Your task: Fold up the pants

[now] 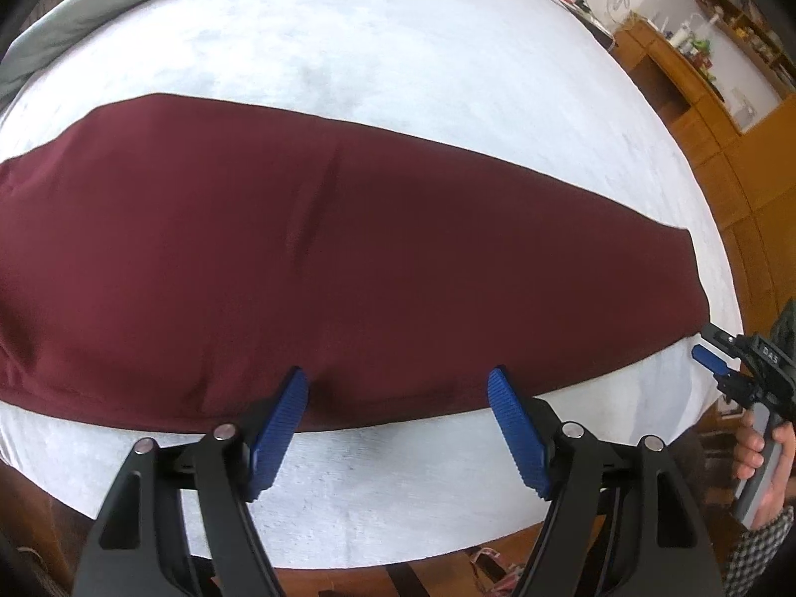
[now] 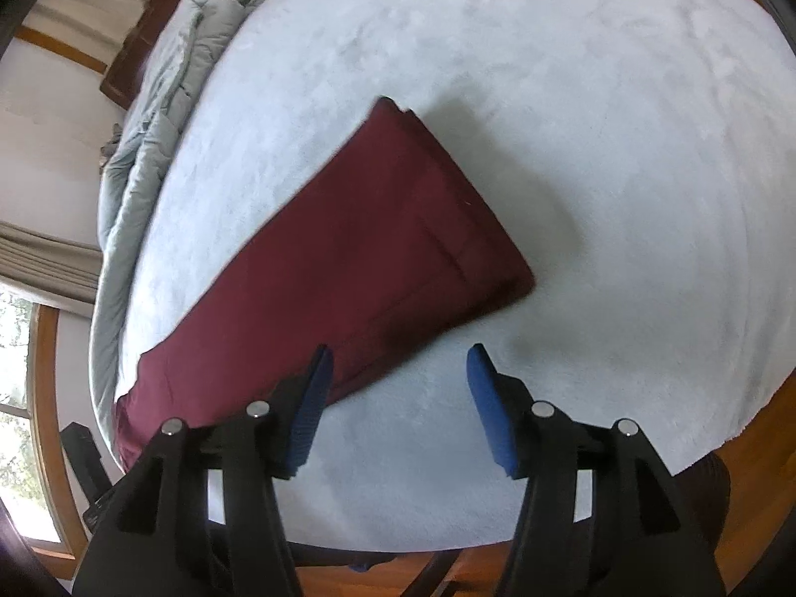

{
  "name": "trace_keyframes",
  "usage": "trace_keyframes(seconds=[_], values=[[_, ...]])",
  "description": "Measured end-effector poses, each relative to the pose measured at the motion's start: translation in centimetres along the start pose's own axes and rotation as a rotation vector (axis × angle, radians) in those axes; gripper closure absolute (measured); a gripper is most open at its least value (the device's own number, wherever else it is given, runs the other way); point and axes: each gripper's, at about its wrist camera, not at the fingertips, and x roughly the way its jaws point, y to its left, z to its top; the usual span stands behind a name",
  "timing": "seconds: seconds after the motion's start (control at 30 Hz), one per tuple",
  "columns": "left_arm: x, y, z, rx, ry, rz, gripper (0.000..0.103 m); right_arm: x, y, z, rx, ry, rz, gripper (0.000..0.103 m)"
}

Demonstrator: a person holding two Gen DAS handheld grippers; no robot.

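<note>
Maroon pants lie flat in a long strip, folded lengthwise, across the white bed cover. My left gripper is open, its blue pads just above the pants' near edge around the middle of the strip, with nothing pinched. In the right wrist view the pants end in a squared, hemmed edge. My right gripper is open near that end, its left pad over the near edge of the cloth and its right pad over bare cover. The left wrist view shows the right gripper by the strip's right corner.
A crumpled grey duvet runs along the far side of the bed. Wooden cabinets and shelves stand beyond the right end. A window lies past the left end. A person's hand holds the right gripper's handle.
</note>
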Motion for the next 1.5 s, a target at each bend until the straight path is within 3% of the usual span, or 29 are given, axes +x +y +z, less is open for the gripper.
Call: trace_keyframes(seconds=[0.13, 0.57, 0.6, 0.67, 0.7, 0.87, 1.13, 1.27, 1.4, 1.5], values=[[0.1, -0.4, -0.1, 0.011, 0.001, 0.01, 0.019, 0.8, -0.7, -0.5, 0.019, 0.019, 0.002, 0.046], [-0.3, 1.8, -1.1, -0.006, 0.008, -0.005, 0.018, 3.8, -0.7, 2.0, 0.106, -0.039, 0.124, 0.043], [-0.3, 1.9, -1.1, -0.008, 0.009, -0.007, 0.018, 3.8, -0.6, 2.2, 0.106, -0.045, 0.132, 0.047], [-0.4, 2.2, -1.1, -0.01, 0.008, -0.009, 0.018, 3.7, -0.3, 2.7, 0.095, -0.064, 0.174, 0.073], [-0.5, 2.2, -1.1, -0.012, 0.008, -0.009, 0.018, 3.7, -0.2, 2.8, 0.101, -0.063, 0.207, 0.077], [-0.5, 2.3, -1.1, -0.012, 0.008, -0.001, 0.018, 2.6, 0.5, 3.6, 0.078, -0.082, 0.244, 0.087], [-1.8, 2.6, -0.9, -0.027, -0.036, 0.012, 0.018, -2.2, 0.9, 4.9, 0.064, -0.161, 0.303, 0.09], [-2.4, 2.7, -0.7, -0.028, -0.059, 0.012, 0.018, -4.4, 0.3, 5.4, 0.049, -0.214, 0.271, 0.09], [-2.4, 3.2, -1.1, -0.043, -0.065, 0.012, 0.018, -6.1, -2.8, 5.9, 0.12, -0.261, 0.219, 0.09], [-1.6, 3.5, -1.4, -0.052, -0.051, 0.025, 0.018, -5.4, -5.2, 5.9, 0.165, -0.238, 0.15, 0.09]])
